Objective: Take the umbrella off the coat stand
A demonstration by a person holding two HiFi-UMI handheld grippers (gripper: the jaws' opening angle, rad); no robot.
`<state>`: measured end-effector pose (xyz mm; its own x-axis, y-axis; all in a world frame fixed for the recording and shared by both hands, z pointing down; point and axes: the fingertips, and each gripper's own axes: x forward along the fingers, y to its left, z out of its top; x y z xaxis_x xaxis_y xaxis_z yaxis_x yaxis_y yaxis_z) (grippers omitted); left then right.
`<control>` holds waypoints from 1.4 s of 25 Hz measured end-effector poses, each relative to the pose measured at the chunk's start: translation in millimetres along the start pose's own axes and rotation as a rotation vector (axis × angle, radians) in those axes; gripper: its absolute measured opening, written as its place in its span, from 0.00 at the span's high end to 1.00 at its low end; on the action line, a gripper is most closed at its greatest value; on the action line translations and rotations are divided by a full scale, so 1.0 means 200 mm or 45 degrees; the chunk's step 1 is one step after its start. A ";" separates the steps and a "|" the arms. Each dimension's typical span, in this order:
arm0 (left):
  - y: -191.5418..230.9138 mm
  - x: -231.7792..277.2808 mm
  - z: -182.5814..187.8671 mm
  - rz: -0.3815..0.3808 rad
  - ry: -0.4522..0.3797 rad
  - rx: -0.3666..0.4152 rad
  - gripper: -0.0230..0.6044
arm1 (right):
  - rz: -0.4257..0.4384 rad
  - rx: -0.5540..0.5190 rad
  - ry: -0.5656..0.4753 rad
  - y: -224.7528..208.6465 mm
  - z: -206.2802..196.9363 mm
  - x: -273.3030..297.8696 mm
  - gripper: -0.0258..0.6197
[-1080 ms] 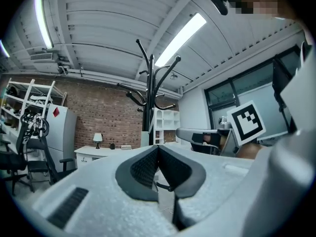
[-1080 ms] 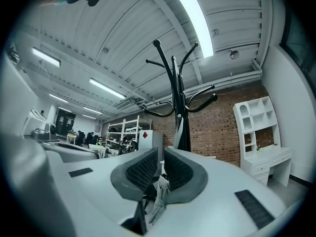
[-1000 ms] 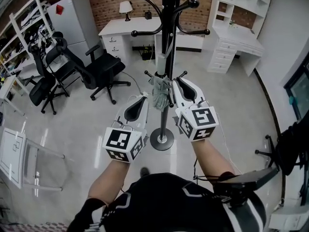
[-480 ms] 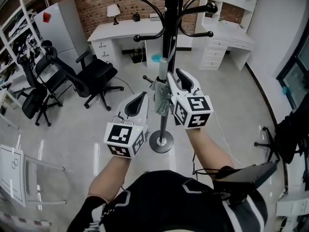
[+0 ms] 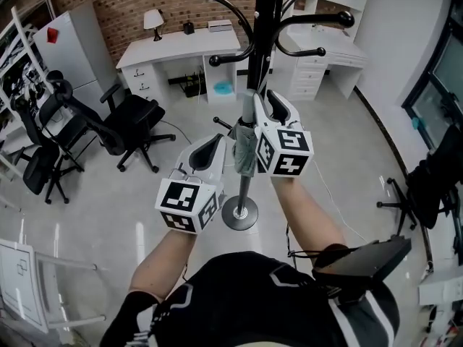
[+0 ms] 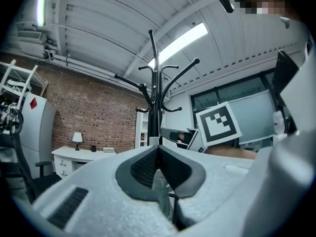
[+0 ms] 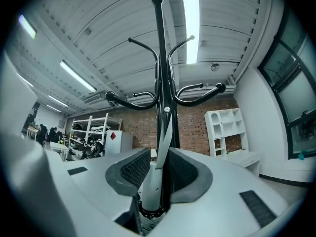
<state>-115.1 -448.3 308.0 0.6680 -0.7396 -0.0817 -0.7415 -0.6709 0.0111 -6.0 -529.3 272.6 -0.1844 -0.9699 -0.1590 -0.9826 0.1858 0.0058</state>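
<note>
A folded grey-green umbrella (image 5: 244, 150) hangs by its strap against the black coat stand (image 5: 268, 20). In the head view my right gripper (image 5: 262, 100) is up at the umbrella's top. The right gripper view shows its pale handle (image 7: 154, 181) standing between that gripper's (image 7: 159, 154) open jaws, close to the left pad, with a dark gap at the right pad. The pole (image 7: 159, 58) rises just behind. My left gripper (image 5: 217, 139) is lower and to the left of the umbrella, shut and empty (image 6: 158, 149). Umbrella fabric (image 6: 161, 197) shows past its tips.
The stand's round base (image 5: 241, 213) rests on a glossy floor. Black office chairs (image 5: 130, 118) stand at the left, a white desk (image 5: 181, 45) with a lamp and white shelving (image 5: 318, 71) at the back. Curved hooks (image 5: 311, 49) stick out above my grippers.
Both grippers have moved closer to the stand. The right gripper came from beside the pole onto the umbrella's handle, and its jaws now stand apart around it.
</note>
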 end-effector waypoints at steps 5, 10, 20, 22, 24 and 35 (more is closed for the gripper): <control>0.05 0.04 0.02 -0.041 -0.001 0.024 0.95 | -0.075 -0.035 0.008 0.01 -0.01 0.07 0.80; 0.08 0.07 0.00 -0.083 -0.007 -0.002 0.95 | -0.201 -0.097 0.017 -0.02 -0.03 0.10 0.79; 0.11 0.11 -0.10 -0.130 0.020 -0.065 0.95 | -0.384 -0.142 0.007 -0.04 -0.02 0.09 0.86; 0.12 0.11 -0.10 -0.131 0.019 -0.072 0.95 | -0.406 -0.132 0.006 -0.04 -0.01 0.09 0.88; 0.13 0.11 -0.10 -0.132 0.020 -0.084 0.95 | -0.404 -0.112 0.003 -0.04 -0.01 0.10 0.91; 0.21 0.06 -0.09 -0.117 0.004 -0.105 0.95 | -0.259 0.040 0.009 -0.02 0.01 0.11 0.95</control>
<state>-136.9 -486.7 324.7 0.7334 -0.6747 -0.0832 -0.6692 -0.7381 0.0859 -6.9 -550.0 266.3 0.0179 -0.9890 -0.1469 -0.9983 -0.0096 -0.0567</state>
